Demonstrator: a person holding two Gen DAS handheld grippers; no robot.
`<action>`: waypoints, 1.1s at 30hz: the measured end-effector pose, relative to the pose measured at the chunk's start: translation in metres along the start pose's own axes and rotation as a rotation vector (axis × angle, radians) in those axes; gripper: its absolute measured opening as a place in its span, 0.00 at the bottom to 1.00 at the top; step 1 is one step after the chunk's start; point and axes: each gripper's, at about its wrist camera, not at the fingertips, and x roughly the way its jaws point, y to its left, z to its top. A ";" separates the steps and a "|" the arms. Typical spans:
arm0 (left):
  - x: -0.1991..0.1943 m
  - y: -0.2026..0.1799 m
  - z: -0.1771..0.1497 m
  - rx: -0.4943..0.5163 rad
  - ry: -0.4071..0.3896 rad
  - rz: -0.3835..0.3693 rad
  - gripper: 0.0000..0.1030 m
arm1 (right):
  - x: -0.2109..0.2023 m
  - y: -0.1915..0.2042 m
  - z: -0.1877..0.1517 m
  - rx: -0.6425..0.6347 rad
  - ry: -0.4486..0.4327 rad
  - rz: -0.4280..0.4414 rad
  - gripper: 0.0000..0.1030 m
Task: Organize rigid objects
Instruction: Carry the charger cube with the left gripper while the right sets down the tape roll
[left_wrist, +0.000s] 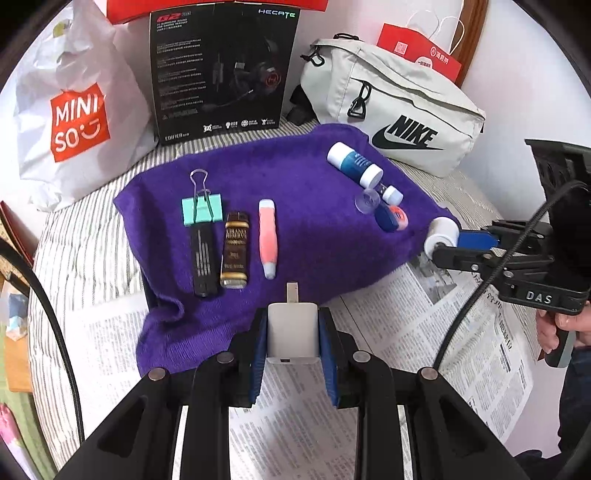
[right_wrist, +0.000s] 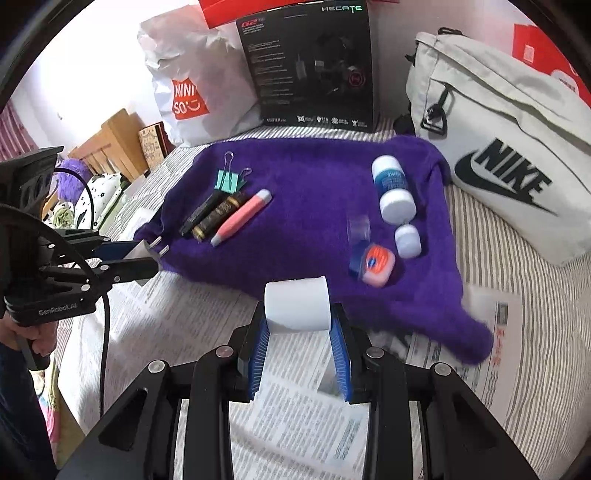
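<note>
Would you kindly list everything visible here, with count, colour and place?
Towel: 1, purple, spread on the bed.
Binder clip: 1, mint green, towel's left row.
Black stick: 1, black, below the clip.
Gold-black box: 1, beside the stick.
Pink pen-like tube: 1, pink, right of that box.
Blue-white bottle: 1, towel's right side.
Small white cap: 1, near the bottle.
Orange-blue jar: 1, towel's right side.
Charger plug: 1, white, in left gripper.
White cylinder: 1, in right gripper.
Newspaper: white, under the grippers.
Nike bag: 1, grey-white, behind.
Miniso bag: 1, white.
Headset box: 1, black.
</note>
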 end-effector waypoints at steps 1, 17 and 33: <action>0.001 0.001 0.003 0.005 0.000 0.001 0.24 | 0.002 0.000 0.004 -0.002 0.002 -0.003 0.31; 0.018 0.021 0.031 0.023 0.010 -0.001 0.24 | 0.040 -0.004 0.033 -0.006 0.039 -0.019 0.31; 0.042 0.032 0.038 0.025 0.028 -0.021 0.24 | 0.086 -0.005 0.043 -0.027 0.127 -0.028 0.31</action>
